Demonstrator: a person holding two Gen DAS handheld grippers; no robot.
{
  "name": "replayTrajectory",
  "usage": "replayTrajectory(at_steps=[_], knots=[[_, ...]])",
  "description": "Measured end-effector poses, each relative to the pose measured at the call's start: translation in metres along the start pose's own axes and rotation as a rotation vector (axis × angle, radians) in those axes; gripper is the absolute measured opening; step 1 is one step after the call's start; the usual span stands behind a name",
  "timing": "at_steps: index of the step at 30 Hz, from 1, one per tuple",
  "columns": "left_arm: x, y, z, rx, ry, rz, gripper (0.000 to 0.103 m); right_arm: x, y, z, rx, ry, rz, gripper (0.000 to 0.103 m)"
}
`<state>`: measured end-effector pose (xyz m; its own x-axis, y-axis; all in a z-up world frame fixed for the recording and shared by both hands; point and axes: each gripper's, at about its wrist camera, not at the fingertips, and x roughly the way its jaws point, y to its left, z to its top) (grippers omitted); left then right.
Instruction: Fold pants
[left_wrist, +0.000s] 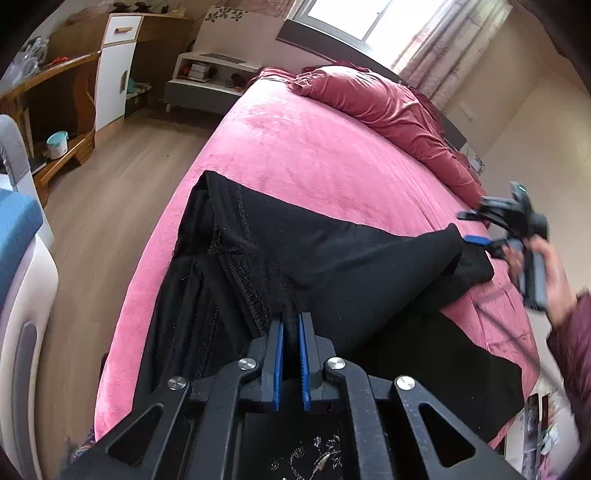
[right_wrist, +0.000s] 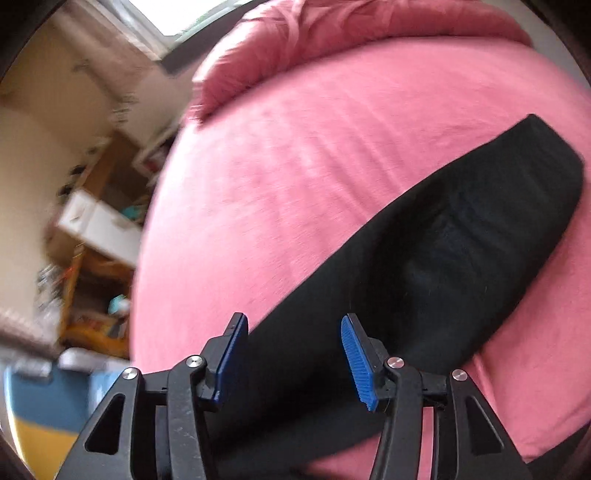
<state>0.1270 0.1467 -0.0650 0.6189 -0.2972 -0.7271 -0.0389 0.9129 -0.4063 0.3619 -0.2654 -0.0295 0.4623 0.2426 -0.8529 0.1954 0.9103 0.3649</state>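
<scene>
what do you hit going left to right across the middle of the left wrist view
wooden floor → pink bedspread → black pants → right tongs, open → the hand holding them

One pants (left_wrist: 332, 251) — two grippers (left_wrist: 291, 321)

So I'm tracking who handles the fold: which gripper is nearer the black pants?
Left. The left gripper is shut on a bunch of the black pants. The right gripper is open just above the fabric, pads not pressing it.
</scene>
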Motion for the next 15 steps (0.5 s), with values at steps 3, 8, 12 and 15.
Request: replayTrajectory(at_steps=[3, 8, 12, 15], knots=[[0.000, -0.003, -0.002, 0.024, 0.003, 0.002, 0.008, 0.019, 0.003, 0.020, 0.036, 0.014, -0.103, 0.055], [0.000, -0.004, -0.004, 0.038, 0.012, -0.002, 0.008, 0.047, 0.004, 0.040, 0.023, 0.102, -0.254, 0.060], [-0.002, -0.003, -0.002, 0.030, 0.009, -0.006, 0.008, 0.043, 0.004, 0.031, -0.068, 0.109, -0.293, 0.009], [-0.004, 0.000, 0.007, 0.017, -0.002, -0.005, 0.007, 0.017, -0.005, 0.021, -0.091, 0.048, -0.234, 0.007]])
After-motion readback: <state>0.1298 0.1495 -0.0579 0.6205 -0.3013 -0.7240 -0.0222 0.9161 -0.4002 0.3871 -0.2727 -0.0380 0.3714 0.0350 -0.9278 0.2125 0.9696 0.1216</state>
